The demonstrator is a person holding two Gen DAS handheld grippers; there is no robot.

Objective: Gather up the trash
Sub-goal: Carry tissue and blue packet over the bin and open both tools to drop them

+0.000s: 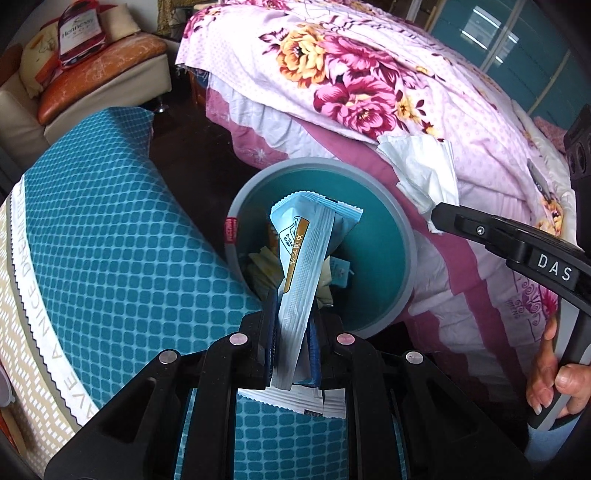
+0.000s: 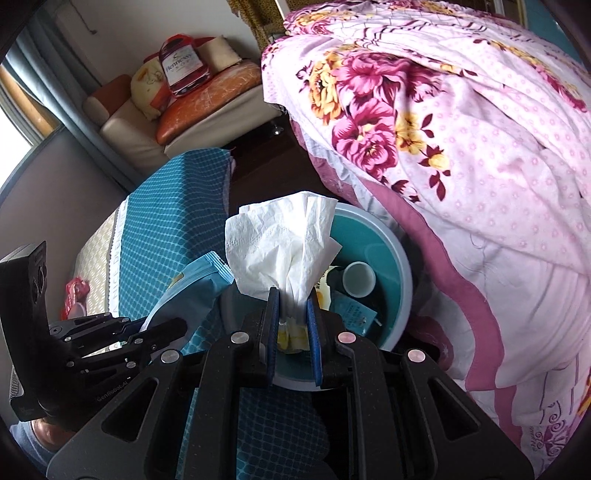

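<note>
My left gripper [image 1: 293,325] is shut on a light blue packet wrapper [image 1: 306,258], held over the round teal trash bin [image 1: 402,236] on the dark floor. The same wrapper [image 2: 192,284] shows at the left in the right wrist view. My right gripper [image 2: 291,314] is shut on a crumpled white tissue [image 2: 284,243], also above the bin [image 2: 399,266]. That tissue [image 1: 421,173] and the right gripper [image 1: 439,216] appear at the right of the left wrist view. Inside the bin lie a white cup [image 2: 358,278], a small blue packet [image 2: 352,314] and yellowish scraps [image 1: 262,269].
A bed with a pink floral quilt [image 1: 369,81] rises right of the bin. A teal checked cloth [image 1: 110,229] covers a surface on the left. Beyond it stands a sofa [image 1: 96,74] with cushions and a red bag [image 1: 79,31]. A hand [image 1: 554,376] grips the right tool's handle.
</note>
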